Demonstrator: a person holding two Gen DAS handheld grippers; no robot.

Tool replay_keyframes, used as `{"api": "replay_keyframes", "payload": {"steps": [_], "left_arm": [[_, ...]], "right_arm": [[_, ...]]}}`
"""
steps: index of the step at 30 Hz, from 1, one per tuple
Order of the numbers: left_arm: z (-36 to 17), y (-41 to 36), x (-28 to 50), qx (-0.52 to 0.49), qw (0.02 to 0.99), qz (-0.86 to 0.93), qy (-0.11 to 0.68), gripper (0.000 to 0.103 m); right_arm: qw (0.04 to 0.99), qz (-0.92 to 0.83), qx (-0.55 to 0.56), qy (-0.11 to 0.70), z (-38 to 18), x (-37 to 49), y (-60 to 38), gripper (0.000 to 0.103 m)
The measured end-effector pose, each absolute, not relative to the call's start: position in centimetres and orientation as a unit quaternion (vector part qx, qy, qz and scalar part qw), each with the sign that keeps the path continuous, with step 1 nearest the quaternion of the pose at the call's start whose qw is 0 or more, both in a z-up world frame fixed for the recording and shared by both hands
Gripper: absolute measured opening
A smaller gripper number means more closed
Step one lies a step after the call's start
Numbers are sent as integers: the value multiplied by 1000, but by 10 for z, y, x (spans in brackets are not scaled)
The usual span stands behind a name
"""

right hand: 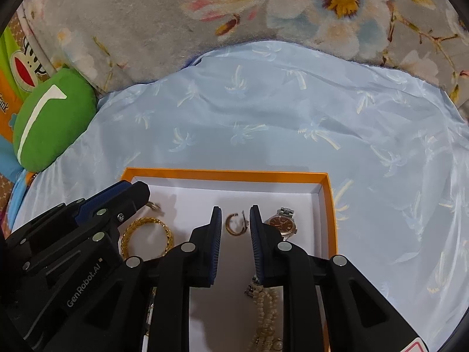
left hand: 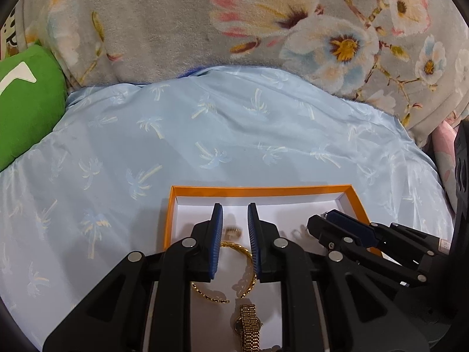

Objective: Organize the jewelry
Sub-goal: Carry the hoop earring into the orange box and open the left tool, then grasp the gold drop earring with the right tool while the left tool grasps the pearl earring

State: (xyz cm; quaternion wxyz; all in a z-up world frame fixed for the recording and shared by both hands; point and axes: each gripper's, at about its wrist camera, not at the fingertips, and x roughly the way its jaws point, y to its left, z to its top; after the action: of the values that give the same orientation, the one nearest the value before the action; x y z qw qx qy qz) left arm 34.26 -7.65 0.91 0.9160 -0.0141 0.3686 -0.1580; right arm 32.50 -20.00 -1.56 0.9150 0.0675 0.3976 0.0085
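1. Green cushion (right hand: 49, 123): lies at the far left, on the pale blue sheet (right hand: 263, 123), against the grey floral blanket (left hand: 146, 23).
2. Orange box (right hand: 329, 214): sits on the sheet at the near centre; white interior, open top.
3. Left gripper (left hand: 234, 226): poised over the left part of the box, pointing down into it. Jaws stand narrow with a small gap; nothing is clamped.
4. Small gold ring (left hand: 233, 231): lies on the box floor under that gap.
5. Gold bangle (right hand: 146, 236): lies flat just nearer than the ring.
6. Gold watch (left hand: 249, 328): lies nearest, behind the bangle.
7. Right gripper (right hand: 235, 224): poised over the right part of the box. Jaws narrow, empty.
8. Gold hoop earring (right hand: 234, 224): lies on the floor beneath that gap.
9. Silver watch (right hand: 283, 223): lies right of the earring.
10. Pearl bracelet (right hand: 266, 311): lies nearer, partly hidden by the right finger.
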Motion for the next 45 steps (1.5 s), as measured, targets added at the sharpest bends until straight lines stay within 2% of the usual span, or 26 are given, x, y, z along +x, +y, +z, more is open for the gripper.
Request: {"api": "replay_keyframes", "payload": {"steps": [7, 13, 20, 27, 29, 30, 37, 40, 45], "left_arm": [[9, -75, 342, -16, 916, -153, 370, 18], [23, -59, 324, -13, 924, -147, 354, 18], [32, -19, 263, -9, 926, -141, 350, 23], [18, 8, 194, -11, 919, -131, 372, 25], [11, 9, 180, -16, 914, -133, 383, 32], [7, 8, 174, -18, 911, -136, 388, 36], [-24, -9, 149, -7, 898, -136, 419, 36], [-29, -12, 149, -8, 895, -133, 425, 43], [-33, -17, 149, -5, 897, -129, 422, 44]], "right_arm": [[919, 5, 65, 388, -12, 320, -200, 20], [929, -3, 58, 365, 7, 281, -205, 20], [934, -23, 65, 350, 18, 196, -225, 21], [925, -38, 56, 375, -5, 118, -228, 21], [919, -32, 64, 387, -16, 104, -226, 21], [917, -29, 67, 392, -21, 99, -224, 21], [908, -11, 65, 414, -48, 96, -201, 22], [907, -7, 66, 417, -52, 102, -194, 28], [907, -6, 63, 417, -56, 112, -187, 28]]}}
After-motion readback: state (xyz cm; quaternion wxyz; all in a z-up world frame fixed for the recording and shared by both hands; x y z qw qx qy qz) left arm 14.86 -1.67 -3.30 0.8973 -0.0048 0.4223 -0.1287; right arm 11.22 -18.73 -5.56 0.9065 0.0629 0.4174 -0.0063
